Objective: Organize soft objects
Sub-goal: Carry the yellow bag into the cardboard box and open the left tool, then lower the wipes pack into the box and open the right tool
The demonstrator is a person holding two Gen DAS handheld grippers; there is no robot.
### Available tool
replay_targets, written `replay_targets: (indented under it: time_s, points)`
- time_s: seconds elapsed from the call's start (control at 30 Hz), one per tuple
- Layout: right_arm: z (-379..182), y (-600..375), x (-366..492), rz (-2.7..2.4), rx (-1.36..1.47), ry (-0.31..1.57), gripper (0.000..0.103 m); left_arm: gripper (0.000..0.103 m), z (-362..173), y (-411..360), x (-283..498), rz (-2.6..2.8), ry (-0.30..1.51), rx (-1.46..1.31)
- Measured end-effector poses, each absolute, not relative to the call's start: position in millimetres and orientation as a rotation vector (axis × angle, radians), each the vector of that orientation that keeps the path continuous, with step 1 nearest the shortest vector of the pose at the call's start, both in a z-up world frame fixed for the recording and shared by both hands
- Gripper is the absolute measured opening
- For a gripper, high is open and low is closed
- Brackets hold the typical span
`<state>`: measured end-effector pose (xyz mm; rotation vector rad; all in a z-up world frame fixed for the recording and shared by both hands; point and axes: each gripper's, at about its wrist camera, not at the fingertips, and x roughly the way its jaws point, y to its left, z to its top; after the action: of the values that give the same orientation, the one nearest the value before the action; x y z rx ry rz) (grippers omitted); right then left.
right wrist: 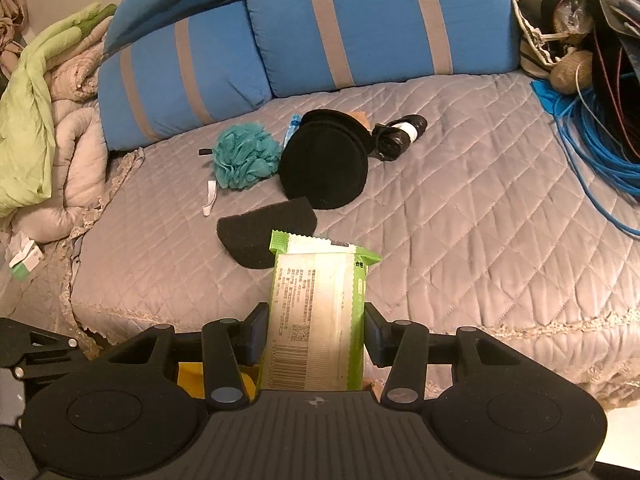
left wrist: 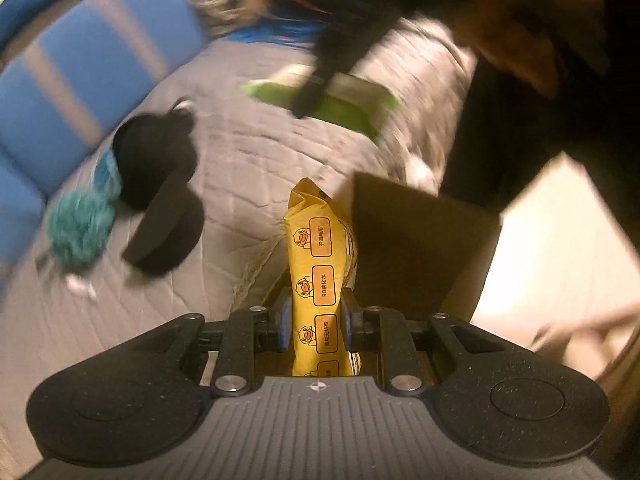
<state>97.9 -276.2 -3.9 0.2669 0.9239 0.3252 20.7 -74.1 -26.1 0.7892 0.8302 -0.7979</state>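
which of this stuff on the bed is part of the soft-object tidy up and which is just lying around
Part of the job:
- yellow pack, in the left gripper
- green pack, in the right gripper
- teal bath pouf
- black round pad
- black sponge

Just lying about:
- blue cushions
- blue cable
- green blanket

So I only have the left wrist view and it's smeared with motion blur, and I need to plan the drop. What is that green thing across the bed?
Observer: It is a green wipes pack, clamped in the right gripper above the edge of the grey bed cover.
Operator: And the black shapes by the teal puff?
Observer: A round black pad touching the teal bath puff, with a half-round black foam piece lying in front of it.
Operator: Anything behind the pad?
Observer: A small black roll with a white band, in front of the blue cushions.
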Motion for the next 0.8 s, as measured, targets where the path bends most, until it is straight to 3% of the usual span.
replay_targets:
  time_s: [0.13,0.27,0.8]
  points:
    - [-4.9,-279.8,96.9,0.315,0.267,0.928,0.051,0.028,-47.1,-89.1,-4.6,-0.879,0.676,1.084]
    - [-4.9,-280.4,97.2,0.32,0.266,0.93,0.051,0.05,-46.7,-86.9,-7.5,-0.872,0.627,1.071]
    - [-14.1,-251.8,82.3,0.39,0.196,1.014,0.051,0.05,-16.9,-41.5,53.2,-0.526,0.858,0.509]
